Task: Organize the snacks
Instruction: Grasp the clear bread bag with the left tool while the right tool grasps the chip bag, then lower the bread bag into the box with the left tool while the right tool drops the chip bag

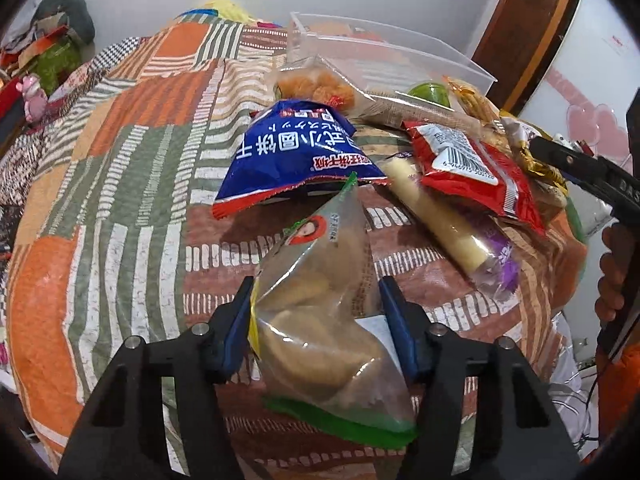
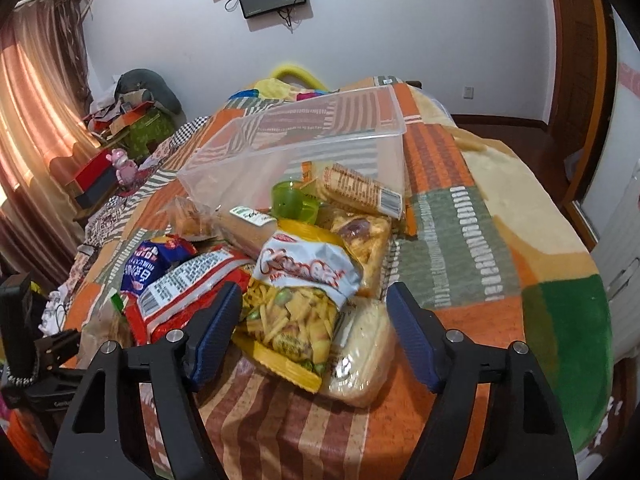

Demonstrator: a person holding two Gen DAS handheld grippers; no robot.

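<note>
Left tongs [image 1: 316, 300]: clamped on the clear green-edged plastic pastry bag [image 1: 328, 320], long axis pointing ahead.
Right tongs [image 2: 314, 320]: spread, empty, over the yellow snack-mix packet [image 2: 292, 320].
Clear plastic bin [image 1: 400, 56]: ahead, right of the held bag.

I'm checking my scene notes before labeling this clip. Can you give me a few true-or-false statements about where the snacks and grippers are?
1. The left hand-held gripper has a clear green-edged pastry bag between its fingers. True.
2. The right hand-held gripper is clamped on the red packet. False: its fingers are apart, either side of the yellow mixed-snack bag.
3. The clear plastic bin lies tipped on the patchwork blanket. True.
4. The blue biscuit bag is inside the bin. False: it lies on the blanket outside it.
</note>
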